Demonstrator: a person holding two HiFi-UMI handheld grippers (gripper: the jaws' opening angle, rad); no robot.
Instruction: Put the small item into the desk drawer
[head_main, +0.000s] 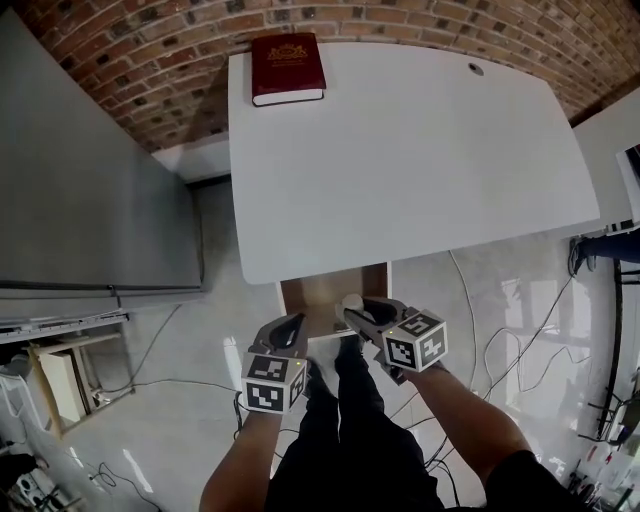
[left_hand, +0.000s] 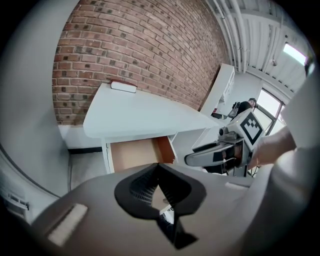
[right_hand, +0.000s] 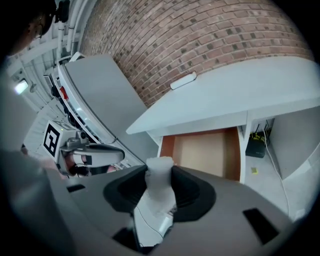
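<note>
In the head view a white bench carries a dark red book at its far left corner. Below the near edge a drawer stands pulled out, its inside pale brown. The right gripper reaches over the drawer's right part with a small white item at its tip, seen against the drawer's floor. The left gripper sits just beside it, at the drawer's near left edge.

In the left gripper view the dark fingers meet at their tips with nothing between them. The open drawer lies just beyond, and the right gripper shows to the right.

In the right gripper view the fingers are clamped on the item, which stands upright between them and pokes out past their tips. It is pale white, with a blunt, squarish matte top and a smoother, glossier lower part. Behind it lies the drawer, with orange-brown side walls.
</note>
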